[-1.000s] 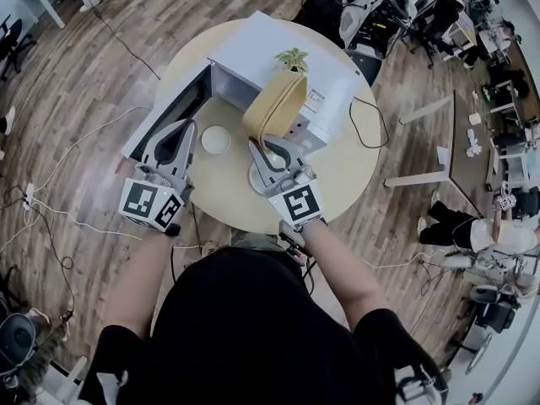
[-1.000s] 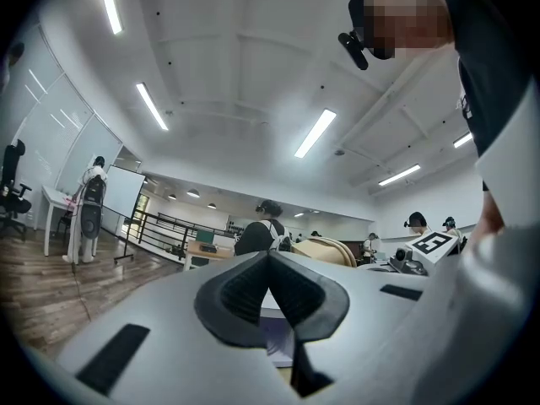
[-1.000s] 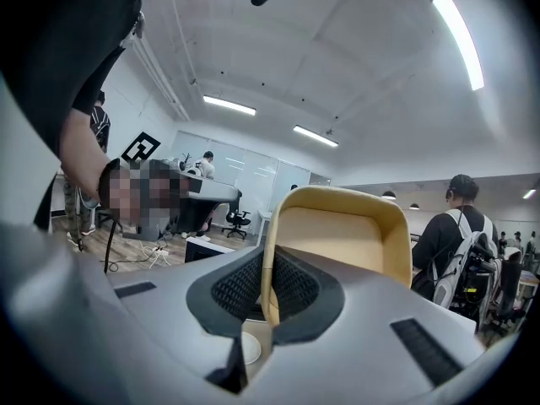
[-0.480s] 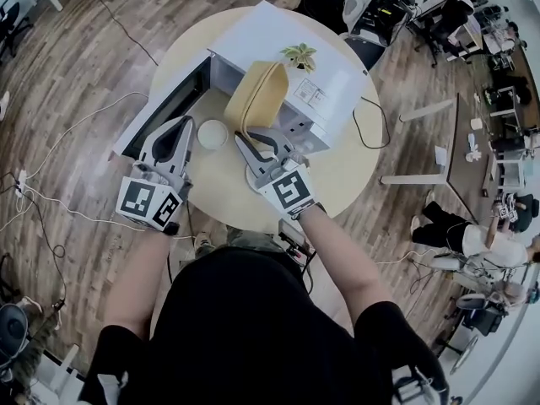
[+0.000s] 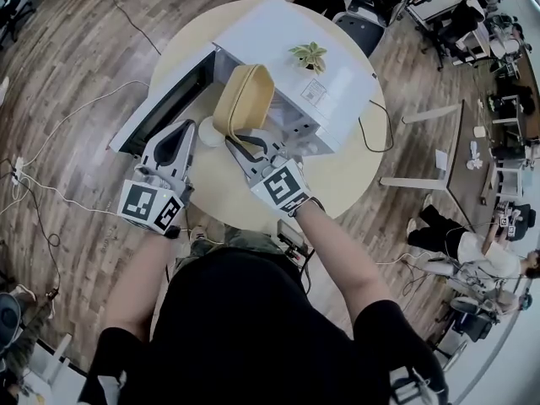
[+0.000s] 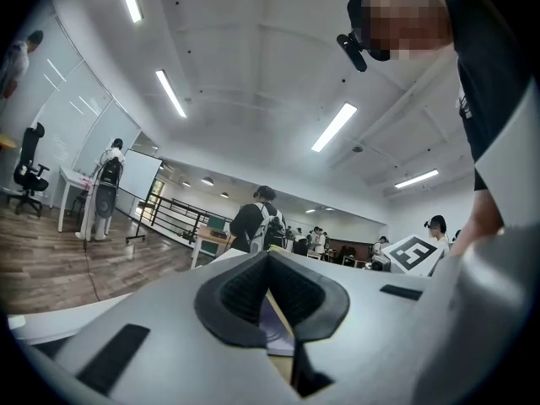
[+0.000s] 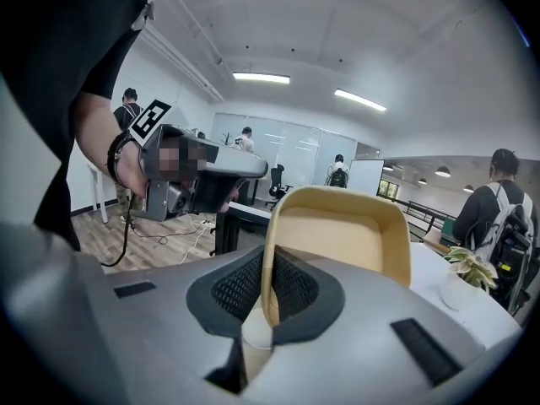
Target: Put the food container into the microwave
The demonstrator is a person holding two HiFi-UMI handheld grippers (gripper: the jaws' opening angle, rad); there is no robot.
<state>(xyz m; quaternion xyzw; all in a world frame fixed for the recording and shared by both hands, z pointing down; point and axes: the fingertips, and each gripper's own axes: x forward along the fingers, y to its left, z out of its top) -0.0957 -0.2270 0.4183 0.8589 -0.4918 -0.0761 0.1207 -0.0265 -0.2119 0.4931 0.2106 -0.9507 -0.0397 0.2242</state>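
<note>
A yellow food container (image 5: 243,98) hangs tilted on edge in front of the white microwave (image 5: 287,36), by its open cavity. My right gripper (image 5: 240,139) is shut on the container's near rim; in the right gripper view the rim (image 7: 337,234) runs between the dark pads (image 7: 295,289). The microwave door (image 5: 164,99) stands swung open to the left. My left gripper (image 5: 186,130) hovers over the table beside the door, shut with nothing in it; its pads (image 6: 245,289) meet at their tips.
A small white round lid (image 5: 207,133) lies on the round table (image 5: 337,171) between the grippers. A potted plant (image 5: 309,56) stands on the microwave's top. Cables trail over the wooden floor (image 5: 76,150) to the left. Desks and people fill the room behind.
My right gripper has carried the container left and farther toward the microwave's opening. The left gripper has hardly moved.
</note>
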